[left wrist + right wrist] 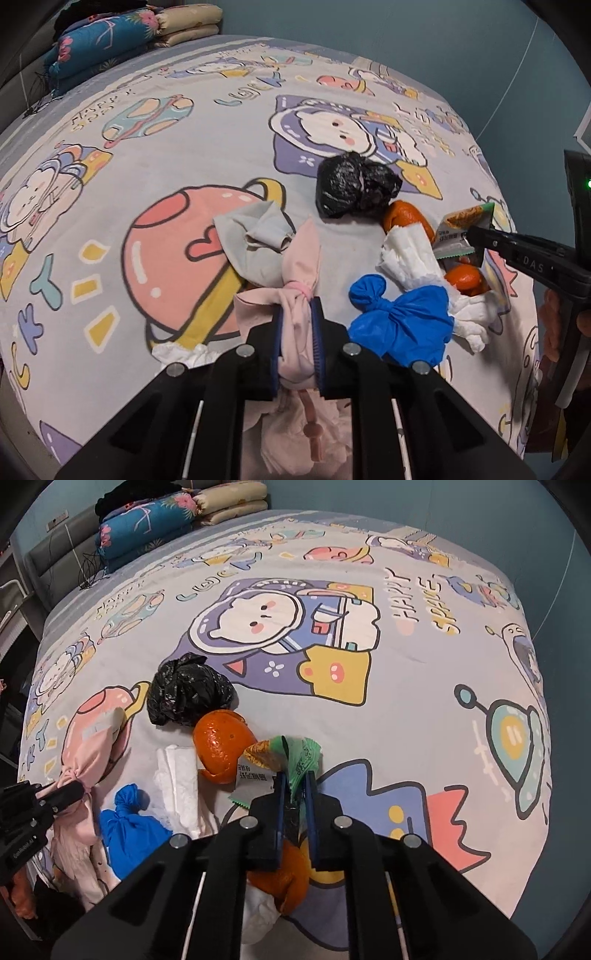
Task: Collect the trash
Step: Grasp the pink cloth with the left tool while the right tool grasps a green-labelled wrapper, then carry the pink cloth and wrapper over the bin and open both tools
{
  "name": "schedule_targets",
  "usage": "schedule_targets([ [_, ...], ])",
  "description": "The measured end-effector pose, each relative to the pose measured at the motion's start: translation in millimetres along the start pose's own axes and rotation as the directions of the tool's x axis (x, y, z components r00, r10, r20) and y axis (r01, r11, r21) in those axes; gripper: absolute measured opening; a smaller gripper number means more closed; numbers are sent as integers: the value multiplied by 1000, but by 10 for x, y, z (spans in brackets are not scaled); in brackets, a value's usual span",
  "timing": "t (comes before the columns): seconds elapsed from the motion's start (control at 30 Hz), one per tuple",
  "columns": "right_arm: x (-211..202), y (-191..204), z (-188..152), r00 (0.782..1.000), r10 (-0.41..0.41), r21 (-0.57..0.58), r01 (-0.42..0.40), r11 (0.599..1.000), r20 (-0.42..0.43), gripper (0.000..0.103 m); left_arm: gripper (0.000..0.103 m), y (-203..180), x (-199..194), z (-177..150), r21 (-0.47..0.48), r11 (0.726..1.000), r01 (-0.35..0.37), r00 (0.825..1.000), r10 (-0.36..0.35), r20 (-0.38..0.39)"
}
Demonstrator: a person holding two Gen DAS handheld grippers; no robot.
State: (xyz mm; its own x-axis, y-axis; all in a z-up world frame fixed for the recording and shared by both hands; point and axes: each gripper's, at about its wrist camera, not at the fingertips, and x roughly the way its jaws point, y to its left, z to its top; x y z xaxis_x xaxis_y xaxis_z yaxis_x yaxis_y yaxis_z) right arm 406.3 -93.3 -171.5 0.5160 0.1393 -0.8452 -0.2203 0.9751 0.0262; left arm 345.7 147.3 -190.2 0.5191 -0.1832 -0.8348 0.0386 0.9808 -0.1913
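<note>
A pile of trash lies on the cartoon-print bed sheet [207, 155]. My left gripper [298, 314] is shut on the gathered neck of a pink cloth bag [301, 258], just below its pink tie. The right wrist view shows that gripper [62, 794] at the left edge. My right gripper [294, 779] is shut on the green edge of a crumpled snack wrapper [266, 760]; in the left wrist view it [476, 236] reaches in from the right onto the wrapper [461, 221]. An orange peel [221, 742] lies just left of the wrapper.
A crumpled black plastic bag [351, 188] lies behind the pile. A knotted blue glove [402, 317] and white tissue [410, 258] lie between the grippers, with more peel [284, 882] under my right gripper. Folded quilts [110, 40] are stacked at the bed's far end.
</note>
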Motion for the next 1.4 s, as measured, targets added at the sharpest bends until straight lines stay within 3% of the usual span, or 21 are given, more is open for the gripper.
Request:
schedule_targets([
  [0.43,-641,27,-31,994,6,1,-6,1000,107,9,13,241,-452,-47,-85,996,24,997,-18,76],
  [0.73,-1063,59,-182,987,26,-11,-24,1000,160,9,13,231,-873,-55,-85,995,48,989,-35,144],
  [1.13,-1579,-15,-414,973,37,-5,-37,999,227,9,13,8,-1262,-100,-48,998,41,980,-31,198],
  [1.4,-1941,-146,-618,963,37,11,-42,999,267,9,13,-317,-1390,-207,-11,997,76,975,-72,210],
])
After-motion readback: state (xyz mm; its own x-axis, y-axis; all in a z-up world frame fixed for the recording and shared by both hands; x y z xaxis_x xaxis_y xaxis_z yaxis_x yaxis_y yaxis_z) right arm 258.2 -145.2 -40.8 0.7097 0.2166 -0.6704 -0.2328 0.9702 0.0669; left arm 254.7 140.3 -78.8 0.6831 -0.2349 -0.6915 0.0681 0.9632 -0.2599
